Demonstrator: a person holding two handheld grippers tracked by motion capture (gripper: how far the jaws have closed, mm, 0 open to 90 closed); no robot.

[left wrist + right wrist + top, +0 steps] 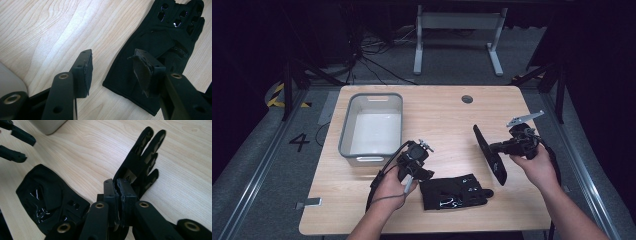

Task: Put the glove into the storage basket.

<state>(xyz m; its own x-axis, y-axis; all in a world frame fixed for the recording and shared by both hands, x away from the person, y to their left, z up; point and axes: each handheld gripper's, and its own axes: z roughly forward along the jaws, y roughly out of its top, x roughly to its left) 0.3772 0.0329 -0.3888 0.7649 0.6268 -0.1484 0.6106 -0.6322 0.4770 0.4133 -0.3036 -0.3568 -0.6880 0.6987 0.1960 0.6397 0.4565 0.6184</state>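
Observation:
Two black gloves are in play. One glove (pixel 453 193) lies flat near the table's front edge, also seen in the left gripper view (pixel 155 47) and in the right gripper view (pixel 47 195). My left gripper (pixel 424 174) (pixel 113 60) hovers just left of its cuff, open, with nothing between the pads. The other glove (pixel 484 142) (pixel 145 152) hangs lifted above the table, its fingers sticking out past my right gripper (pixel 496 148) (pixel 119 186), which is shut on its cuff end.
A grey bin (pixel 344 135) stands on the left half of the wooden table (pixel 447 107); its corner (pixel 50 125) shows in the right gripper view, as do the left gripper's fingertips (pixel 17 143). A round cable hole (pixel 467 99) sits near the far edge.

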